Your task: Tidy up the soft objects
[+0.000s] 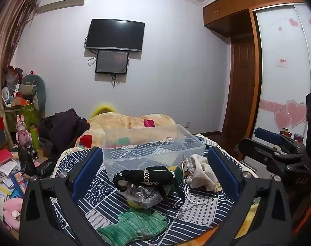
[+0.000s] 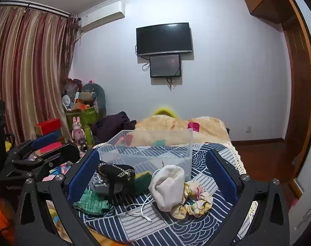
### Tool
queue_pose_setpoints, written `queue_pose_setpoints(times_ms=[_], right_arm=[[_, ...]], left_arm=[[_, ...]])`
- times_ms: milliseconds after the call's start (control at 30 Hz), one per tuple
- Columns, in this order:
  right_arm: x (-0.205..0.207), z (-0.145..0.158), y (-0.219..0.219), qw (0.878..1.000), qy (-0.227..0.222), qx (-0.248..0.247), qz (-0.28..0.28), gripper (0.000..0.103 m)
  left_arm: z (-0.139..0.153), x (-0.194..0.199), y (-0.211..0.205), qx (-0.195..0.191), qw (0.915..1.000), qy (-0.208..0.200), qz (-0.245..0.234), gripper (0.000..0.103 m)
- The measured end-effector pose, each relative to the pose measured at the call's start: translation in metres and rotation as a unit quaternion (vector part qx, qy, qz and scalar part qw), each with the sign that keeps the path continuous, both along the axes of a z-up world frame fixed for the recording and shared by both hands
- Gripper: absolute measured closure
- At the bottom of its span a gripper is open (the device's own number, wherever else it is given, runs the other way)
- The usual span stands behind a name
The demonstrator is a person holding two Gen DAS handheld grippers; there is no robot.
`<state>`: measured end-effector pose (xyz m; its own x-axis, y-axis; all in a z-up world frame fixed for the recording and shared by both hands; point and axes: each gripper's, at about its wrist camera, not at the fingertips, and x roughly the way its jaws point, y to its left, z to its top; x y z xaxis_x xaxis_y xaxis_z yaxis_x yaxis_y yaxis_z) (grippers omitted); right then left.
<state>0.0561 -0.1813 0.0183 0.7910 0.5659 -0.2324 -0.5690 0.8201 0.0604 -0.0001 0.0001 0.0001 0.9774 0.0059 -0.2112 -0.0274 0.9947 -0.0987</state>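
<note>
So nothing has been picked up yet, I think, because the clear plastic box [image 2: 153,153] looks empty and all the soft things lie in a little heap on the blue patterned cloth [image 2: 176,225] just in front of it. The box sits at the back of the heap with its open top up, which makes sense: each thing only needs a short lift to drop in. The left gripper [image 1: 155,174] hangs above the heap with its blue fingers [image 1: 87,170] spread wide and nothing between them, and the black band with gold trim [image 1: 145,177] sits right in the middle of its view on top of a crinkly plastic bag [image 1: 143,195], so that may be what it goes for first. A green glove [image 1: 134,225] lies flat, nearer than the rest. The right gripper [image 2: 153,176] is wide open too and holds nothing; the white drawstring pouch [image 2: 167,186] stands between its fingers but does not touch them. A flowery scrunchie [image 2: 194,203] lies touching the pouch on the right side, and a green and yellow sponge [image 2: 142,180] peeks out between the black band and the pouch. The pouch's white cord [image 2: 141,207] trails loose on the cloth, so it could drag or catch on something when the pouch goes up.
</note>
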Motion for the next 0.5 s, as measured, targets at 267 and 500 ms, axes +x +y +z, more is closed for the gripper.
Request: queue_pose_setpoints(times_ms=[267, 500], right_arm=[[-0.001, 0.0, 0.0, 1.0, -0.007, 0.004, -0.001, 0.0], [-0.002, 0.001, 0.0, 1.0, -0.006, 0.009, 0.0, 0.0]], left_arm=[[0.001, 0.003, 0.01, -0.012, 0.9999, 0.005, 0.005, 0.0], [0.003, 0.002, -0.003, 0.008, 1.0, -0.002, -0.004, 0.0]])
